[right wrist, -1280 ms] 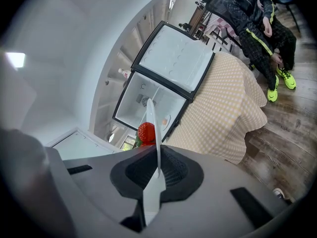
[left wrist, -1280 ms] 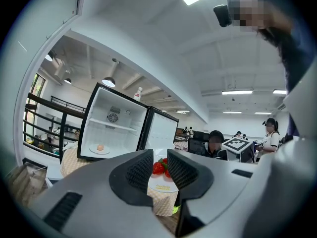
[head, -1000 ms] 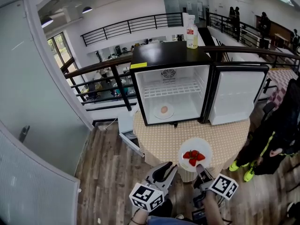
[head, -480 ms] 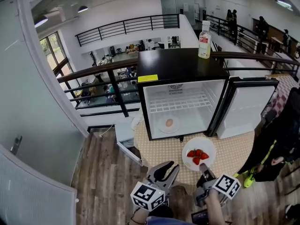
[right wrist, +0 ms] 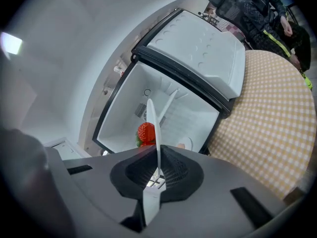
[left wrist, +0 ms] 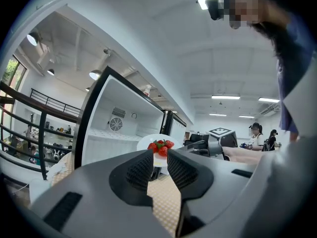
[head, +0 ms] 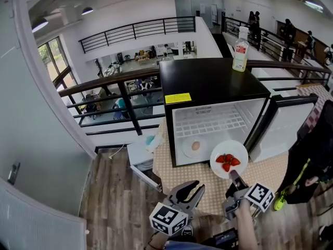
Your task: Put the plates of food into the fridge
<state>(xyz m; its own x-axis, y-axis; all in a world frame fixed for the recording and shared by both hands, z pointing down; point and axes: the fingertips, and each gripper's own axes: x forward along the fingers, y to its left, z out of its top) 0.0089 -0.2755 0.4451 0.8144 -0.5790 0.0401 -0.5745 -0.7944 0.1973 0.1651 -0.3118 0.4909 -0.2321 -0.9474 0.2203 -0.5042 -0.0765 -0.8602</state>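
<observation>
You're at the carry-in step. Your right gripper (head: 232,175), lower right of the frame, has its fingers pinched on the near rim of the strawberry plate (head: 229,146). The plate hangs in the air just in front of the open fridge (head: 208,82), at the right side of its mouth, above the desk (head: 177,173). The right gripper view shows the same plate edge-on between the pressed fingers. Your left gripper (head: 190,187), bottom centre, has its fingers spread with nothing between them.

I judge the next move is forward and slightly left in the frame, under the wire shelf (head: 210,123). Set the plate on the fridge floor beside the egg plate (head: 187,150), which already sits there. Keep it level so the strawberries (head: 228,161) don't roll, and mind the right wall and the door (head: 283,126). Let go only once it rests.

Count:
- Two plates, one inside the fridge and one held.
- One egg (head: 195,146).
- Three or four strawberries; they sit too close together to count surely.
- One wire shelf.
- One bottle (head: 240,49) on top of the fridge.
</observation>
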